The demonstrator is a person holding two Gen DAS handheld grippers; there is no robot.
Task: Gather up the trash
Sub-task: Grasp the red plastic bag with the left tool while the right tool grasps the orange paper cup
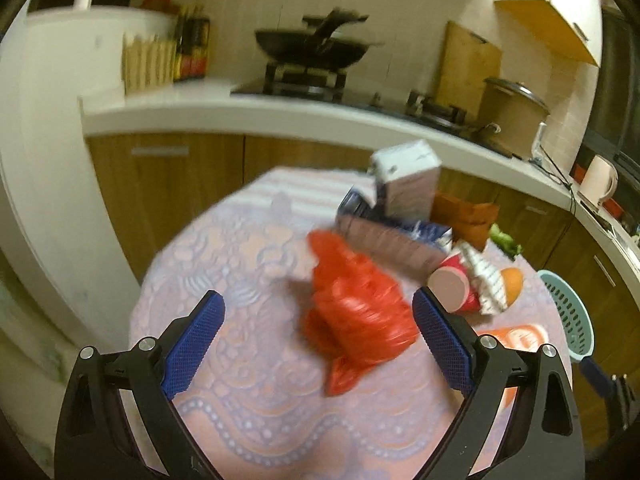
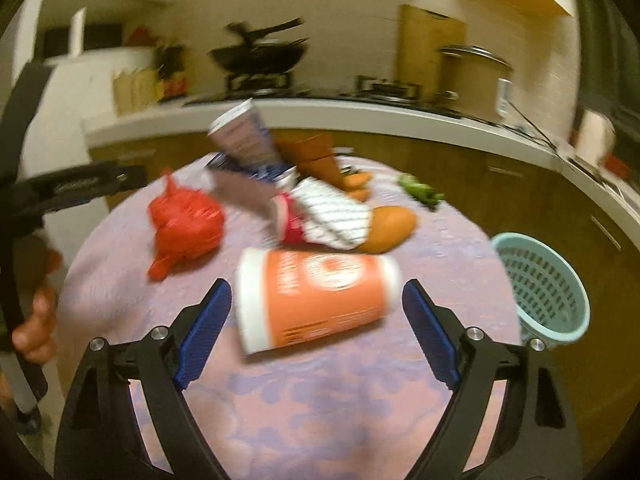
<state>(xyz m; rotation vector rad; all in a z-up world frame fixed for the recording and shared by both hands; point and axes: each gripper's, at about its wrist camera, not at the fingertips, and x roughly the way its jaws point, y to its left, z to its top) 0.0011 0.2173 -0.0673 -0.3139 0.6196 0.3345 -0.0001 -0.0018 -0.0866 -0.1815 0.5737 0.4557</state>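
Observation:
A round table with a pink lace cloth [image 1: 248, 392] [image 2: 320, 408] holds trash. My left gripper [image 1: 318, 320] is open, with a crumpled red plastic bag [image 1: 356, 312] [image 2: 186, 224] lying between and just beyond its fingers. My right gripper [image 2: 316, 312] is open around an orange-and-white cup [image 2: 316, 296] [image 1: 520, 338] lying on its side. Behind lie white-and-blue cartons [image 1: 408, 188] [image 2: 244, 136], a red cup [image 1: 454, 290] [image 2: 290, 220], crumpled printed paper [image 2: 334, 218] and a brown paper bag [image 1: 466, 214]. A teal basket [image 2: 544, 292] [image 1: 568, 312] stands off the table's right edge.
A bread roll [image 2: 390, 226], carrots [image 2: 356, 182] and greens [image 2: 422, 192] lie on the table. Behind runs a kitchen counter [image 1: 280, 108] with a wok on a stove [image 1: 312, 48], a pot [image 1: 512, 116] and a kettle [image 1: 598, 180]. The left gripper's frame and hand [image 2: 36, 320] show at left.

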